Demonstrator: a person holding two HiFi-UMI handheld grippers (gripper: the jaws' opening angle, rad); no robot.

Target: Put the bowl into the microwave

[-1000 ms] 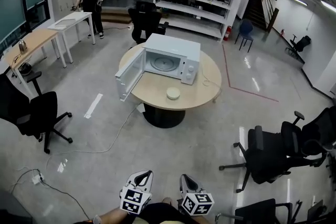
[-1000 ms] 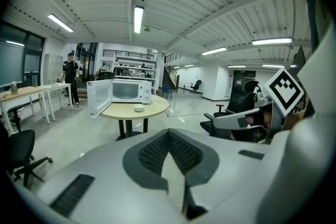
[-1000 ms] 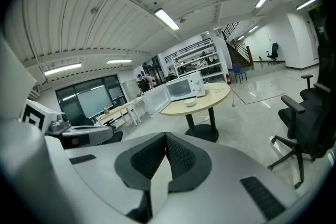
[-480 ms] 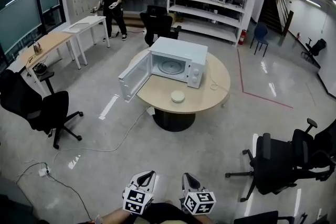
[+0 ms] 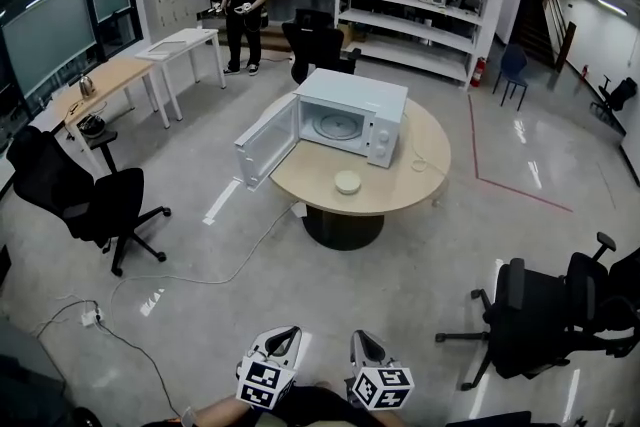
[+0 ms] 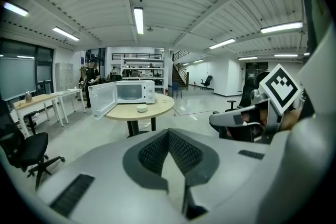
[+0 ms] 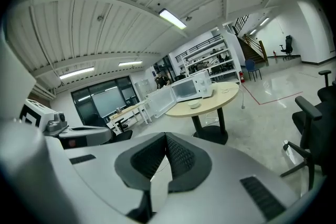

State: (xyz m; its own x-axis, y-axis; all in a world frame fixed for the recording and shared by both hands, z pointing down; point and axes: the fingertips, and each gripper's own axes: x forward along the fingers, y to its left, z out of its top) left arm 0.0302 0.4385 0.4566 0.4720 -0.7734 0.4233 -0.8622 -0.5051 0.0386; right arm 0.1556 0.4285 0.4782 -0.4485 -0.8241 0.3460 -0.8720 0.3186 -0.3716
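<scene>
A small white bowl (image 5: 347,182) sits on the round wooden table (image 5: 405,185), just in front of the white microwave (image 5: 352,118). The microwave's door (image 5: 267,141) hangs wide open to the left and its cavity is empty. Both grippers are held low, close to my body and far from the table. My left gripper (image 5: 284,336) and right gripper (image 5: 361,341) are shut, with nothing between their jaws. The left gripper view shows its jaws meeting, with the bowl (image 6: 141,108) and microwave (image 6: 134,92) far ahead. The right gripper view shows the bowl (image 7: 195,105) small in the distance.
Black office chairs stand at the left (image 5: 85,200) and right (image 5: 545,310). A cable (image 5: 215,270) trails over the floor from the table to a power strip (image 5: 90,318). A person (image 5: 242,8) stands at the back near desks (image 5: 120,75) and shelves (image 5: 420,5).
My head view has shifted, so the table and microwave now sit further right and slightly lower in the frame. Both grippers keep their place and stay shut.
</scene>
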